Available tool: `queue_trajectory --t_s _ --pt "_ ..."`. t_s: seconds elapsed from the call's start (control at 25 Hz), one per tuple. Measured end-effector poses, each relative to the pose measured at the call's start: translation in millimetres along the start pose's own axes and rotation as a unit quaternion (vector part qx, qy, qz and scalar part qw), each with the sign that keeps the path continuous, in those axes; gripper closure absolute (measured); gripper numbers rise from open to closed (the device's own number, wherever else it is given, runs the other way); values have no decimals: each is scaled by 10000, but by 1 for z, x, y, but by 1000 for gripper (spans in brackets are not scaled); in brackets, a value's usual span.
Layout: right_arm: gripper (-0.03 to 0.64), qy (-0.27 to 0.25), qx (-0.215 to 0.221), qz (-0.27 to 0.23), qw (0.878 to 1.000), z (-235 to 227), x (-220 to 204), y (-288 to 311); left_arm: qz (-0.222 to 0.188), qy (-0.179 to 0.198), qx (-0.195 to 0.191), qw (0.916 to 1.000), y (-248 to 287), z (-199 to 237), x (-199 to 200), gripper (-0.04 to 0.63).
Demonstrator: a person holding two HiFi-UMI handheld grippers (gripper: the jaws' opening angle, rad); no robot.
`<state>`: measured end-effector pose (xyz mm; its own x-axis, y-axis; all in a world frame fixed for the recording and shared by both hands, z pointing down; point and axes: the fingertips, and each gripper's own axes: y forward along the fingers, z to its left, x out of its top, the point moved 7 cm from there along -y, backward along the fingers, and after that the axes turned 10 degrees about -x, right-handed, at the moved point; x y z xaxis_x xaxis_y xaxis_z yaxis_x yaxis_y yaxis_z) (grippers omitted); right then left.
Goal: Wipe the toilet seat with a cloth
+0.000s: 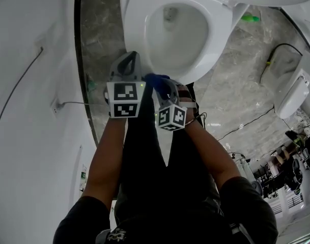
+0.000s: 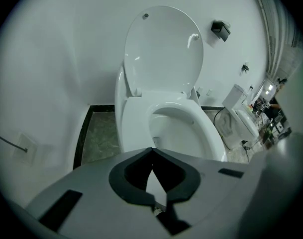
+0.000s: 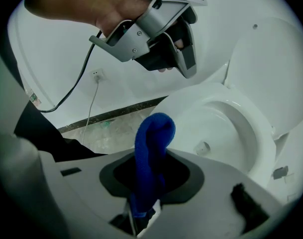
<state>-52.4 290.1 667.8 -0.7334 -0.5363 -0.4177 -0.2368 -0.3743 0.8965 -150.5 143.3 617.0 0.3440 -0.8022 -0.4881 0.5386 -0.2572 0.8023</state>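
The white toilet stands with its lid (image 2: 163, 49) up and its seat (image 1: 139, 14) down around the bowl. My left gripper (image 1: 133, 57) hangs over the seat's near rim; its jaws are shut with nothing between them (image 2: 151, 149). Just to its right, my right gripper (image 1: 164, 88) is shut on a blue cloth (image 1: 156, 80). In the right gripper view the cloth (image 3: 153, 138) sticks up out of the jaws in a folded loop, short of the seat (image 3: 188, 103). The left gripper (image 3: 188, 71) shows above it there.
A white wall with a socket (image 1: 55, 105) and cable runs along the left. Grey marble floor (image 1: 246, 70) surrounds the toilet. A green object (image 1: 250, 18) lies on the floor beyond the bowl. Another white fixture (image 1: 292, 93) with a cable stands at the right.
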Motion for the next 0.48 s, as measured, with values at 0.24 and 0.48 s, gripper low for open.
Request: queue_trajectory --t_s 0.24,0.48 --pt "520 71 36 -170 9998 -3 30 17 -69 -156 156 9997 -16 23 -7 585" --pt "520 60 -46 -420 9991 -23 63 37 -129 -367 334 9987 -26 43 -15 584"
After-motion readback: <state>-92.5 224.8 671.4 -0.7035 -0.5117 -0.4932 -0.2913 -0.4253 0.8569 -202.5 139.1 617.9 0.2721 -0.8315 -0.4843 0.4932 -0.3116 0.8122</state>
